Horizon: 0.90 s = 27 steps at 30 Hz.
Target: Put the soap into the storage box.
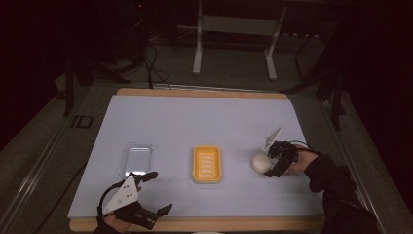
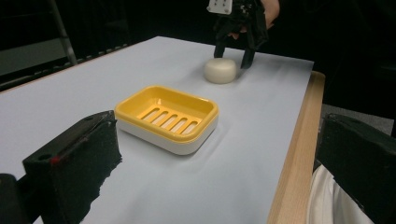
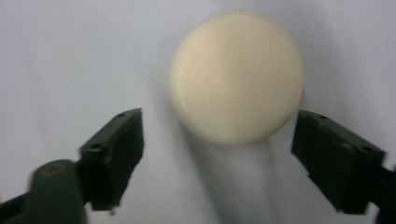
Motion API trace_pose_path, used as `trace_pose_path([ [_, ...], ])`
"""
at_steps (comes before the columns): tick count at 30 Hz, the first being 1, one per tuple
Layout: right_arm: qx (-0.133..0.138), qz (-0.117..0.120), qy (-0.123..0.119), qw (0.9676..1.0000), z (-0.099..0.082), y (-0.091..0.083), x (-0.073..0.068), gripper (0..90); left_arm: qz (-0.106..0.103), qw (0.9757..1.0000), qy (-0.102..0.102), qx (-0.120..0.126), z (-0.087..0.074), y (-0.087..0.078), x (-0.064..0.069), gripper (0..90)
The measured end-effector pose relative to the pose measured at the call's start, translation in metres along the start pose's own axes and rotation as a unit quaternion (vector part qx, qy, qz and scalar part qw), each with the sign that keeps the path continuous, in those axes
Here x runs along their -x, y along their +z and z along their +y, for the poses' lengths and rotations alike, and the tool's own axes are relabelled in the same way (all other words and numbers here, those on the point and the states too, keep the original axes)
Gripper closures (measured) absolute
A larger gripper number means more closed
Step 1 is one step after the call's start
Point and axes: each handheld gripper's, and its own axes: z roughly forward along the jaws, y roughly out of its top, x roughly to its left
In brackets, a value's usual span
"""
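Here, right gripper (image 1: 271, 163) poised at round cream soap bar (image 1: 261, 163) on pale lilac table sheet (image 1: 204, 117), right of yellow slotted plastic soap dish (image 1: 207, 164); jaws apart, flanking the bar, pads clear of it. Left gripper (image 1: 155, 192) near front edge, wide open, empty, beside clear plastic lid (image 1: 137, 158).

The room is dim; in the high view the pale tabletop (image 1: 195, 122) is the one lit area, with floor and corners sinking into black. Light falls from above, leaving soft, short shadows. In the right gripper view the soap (image 3: 237, 77) is blurred and slightly washed out, with smeared edges. The left gripper view is sharper, its near black jaws out of focus.
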Motion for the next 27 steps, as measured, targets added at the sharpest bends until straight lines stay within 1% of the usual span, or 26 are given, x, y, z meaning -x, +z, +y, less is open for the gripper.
trace_pose_path([
  [2,0.008,-0.003,-0.001,1.0,0.002,0.002,0.002,18.5,-0.001,1.0,0.0,0.0,0.0,0.0,0.0,0.1],
  [7,0.009,-0.004,-0.003,0.9999,0.006,0.007,0.003,18.5,-0.001,1.0,-0.001,0.0,0.0,0.0,0.0,0.1],
  [9,0.009,-0.001,-0.001,1.0,0.007,0.009,0.004,18.5,-0.001,1.0,-0.001,0.0,0.0,0.0,0.0,0.1],
  [10,0.006,-0.001,-0.007,1.0,0.008,0.013,0.003,18.5,-0.001,1.0,-0.001,0.0,0.0,0.0,0.0,0.1],
  [13,0.003,-0.001,-0.007,1.0,0.01,0.017,0.004,18.8,-0.002,1.0,0.0,-0.001,0.0,0.0,0.0,0.1],
  [16,0.004,0.0,-0.009,1.0,0.011,0.019,0.005,20.0,-0.002,1.0,0.0,-0.001,0.0,0.0,0.0,0.1],
  [19,0.007,0.0,-0.005,1.0,0.011,0.022,0.005,20.9,-0.002,1.0,-0.001,-0.001,0.0,0.0,0.0,0.1],
  [22,-0.001,-0.001,-0.003,1.0,0.012,0.025,0.005,21.0,-0.002,1.0,-0.001,0.0,0.0,0.0,0.0,0.1],
  [27,-0.002,0.001,-0.003,1.0,0.012,0.026,0.006,24.0,-0.001,1.0,0.0,0.0,0.0,0.0,0.0,0.1],
])
